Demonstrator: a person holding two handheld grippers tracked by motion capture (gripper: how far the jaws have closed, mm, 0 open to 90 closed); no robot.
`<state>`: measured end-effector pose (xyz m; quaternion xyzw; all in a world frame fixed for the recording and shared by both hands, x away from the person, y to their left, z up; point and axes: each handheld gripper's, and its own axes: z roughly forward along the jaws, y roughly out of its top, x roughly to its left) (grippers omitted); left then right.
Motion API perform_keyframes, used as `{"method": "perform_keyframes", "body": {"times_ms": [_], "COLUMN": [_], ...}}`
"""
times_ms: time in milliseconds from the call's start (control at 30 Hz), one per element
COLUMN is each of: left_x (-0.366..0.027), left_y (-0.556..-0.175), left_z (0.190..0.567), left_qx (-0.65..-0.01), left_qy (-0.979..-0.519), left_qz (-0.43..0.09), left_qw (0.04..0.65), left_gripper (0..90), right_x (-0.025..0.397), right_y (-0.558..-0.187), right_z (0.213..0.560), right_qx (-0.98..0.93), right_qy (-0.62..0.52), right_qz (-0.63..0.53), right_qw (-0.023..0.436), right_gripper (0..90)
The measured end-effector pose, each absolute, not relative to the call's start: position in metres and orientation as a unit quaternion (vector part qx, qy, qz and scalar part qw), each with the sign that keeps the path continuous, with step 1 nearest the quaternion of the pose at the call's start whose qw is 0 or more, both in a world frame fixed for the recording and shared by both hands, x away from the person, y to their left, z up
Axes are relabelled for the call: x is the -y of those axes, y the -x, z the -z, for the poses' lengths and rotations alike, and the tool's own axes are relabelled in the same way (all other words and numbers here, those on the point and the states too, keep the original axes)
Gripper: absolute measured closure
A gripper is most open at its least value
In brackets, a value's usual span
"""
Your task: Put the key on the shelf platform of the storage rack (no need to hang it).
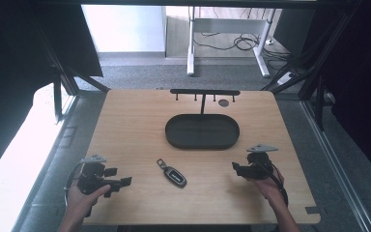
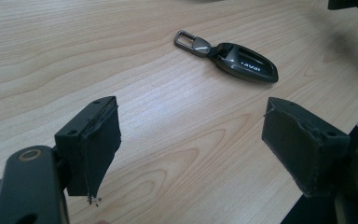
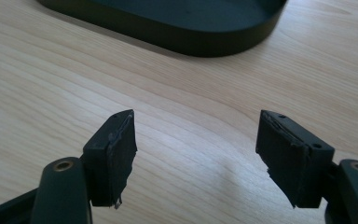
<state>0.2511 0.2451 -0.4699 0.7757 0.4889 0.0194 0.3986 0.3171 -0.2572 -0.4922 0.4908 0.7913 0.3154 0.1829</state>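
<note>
A dark grey, glossy car key fob with a silver metal clip lies flat on the light wooden table, near the front edge and about midway between the two hands. Its clip end points toward the far left, its rounded body toward the near right.

The left gripper is held low at the near left corner, its jaws spread wide with nothing between them. In the left gripper view the key fob lies ahead of the jaws and well apart from them, a little toward the right-hand jaw, with bare wood in the gap between the pads.

The right gripper is held at the near right, its jaws likewise wide apart and empty over bare table in the right gripper view. Beyond them sits the black oval tray with a low rim, which stands behind the fob near the table's middle, under a black T-shaped hook rack.
</note>
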Motion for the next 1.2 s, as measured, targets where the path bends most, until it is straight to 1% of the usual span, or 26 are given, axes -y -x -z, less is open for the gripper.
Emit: {"method": "perform_keyframes", "body": {"times_ms": [100,400,633,800,1200], "left_x": [-0.245,-0.245,-0.245,-0.243,-0.242], "left_y": [-0.251,-0.252,-0.252,-0.252,-0.252], "left_z": [0.469,0.470,0.470,0.470,0.472], "left_qx": [-0.487,-0.486,-0.485,-0.484,-0.482], "left_qy": [-0.776,-0.778,-0.778,-0.779,-0.781], "left_qz": [-0.020,-0.018,-0.017,-0.015,-0.011], "left_qw": [0.400,0.398,0.398,0.398,0.396], "left_gripper": [19.7,19.7,19.7,19.7,19.6], "right_x": [0.248,0.222,0.209,0.197,0.164], "right_y": [-0.317,-0.323,-0.326,-0.326,-0.332], "right_z": [0.477,0.452,0.442,0.436,0.429], "right_qx": [-0.803,-0.828,-0.837,-0.846,-0.872], "right_qy": [-0.474,-0.441,-0.426,-0.412,-0.378], "right_qz": [-0.316,-0.309,-0.308,-0.305,-0.283], "right_qw": [0.175,0.158,0.155,0.143,0.133], "right_gripper": [31.1,33.0,33.9,34.0,34.6]}}
